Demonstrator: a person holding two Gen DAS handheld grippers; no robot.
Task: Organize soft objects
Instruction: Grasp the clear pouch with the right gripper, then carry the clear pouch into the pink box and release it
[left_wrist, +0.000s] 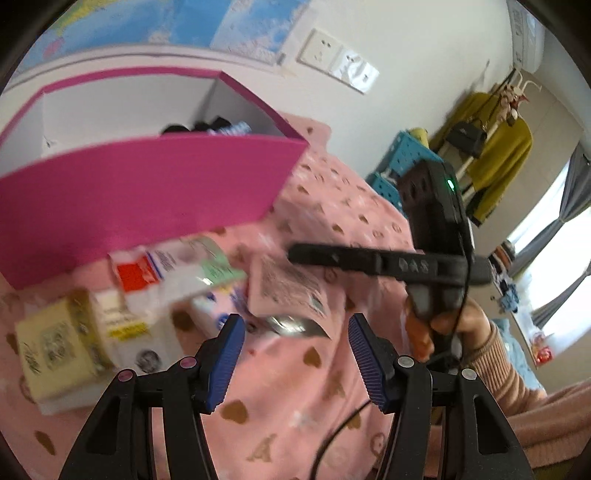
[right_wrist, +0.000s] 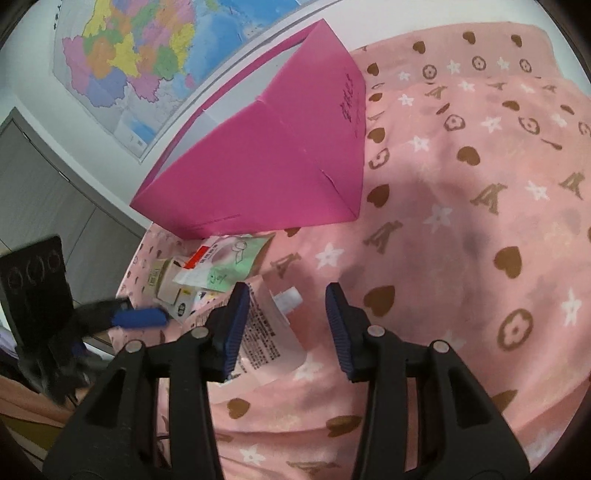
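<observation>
On the pink patterned blanket (right_wrist: 461, 192), soft pouches (right_wrist: 229, 266) lie piled against the pink box (right_wrist: 280, 155). Box side bears dark handwriting, unreadable. Pale spouted pouch (right_wrist: 273, 332) shows small print, illegible. Left tool (left_wrist: 295, 354): jaws apart, holding nothing. Right tool (right_wrist: 284, 325): jaws apart over the spouted pouch, no grip.

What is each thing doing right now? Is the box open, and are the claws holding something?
Pink box: open on top, dark things inside.
Left claw: open, empty.
Right claw: open, empty, above the pouch.
Clear pouch: lying flat on the blanket.
Packets: piled loosely beside the box.
</observation>
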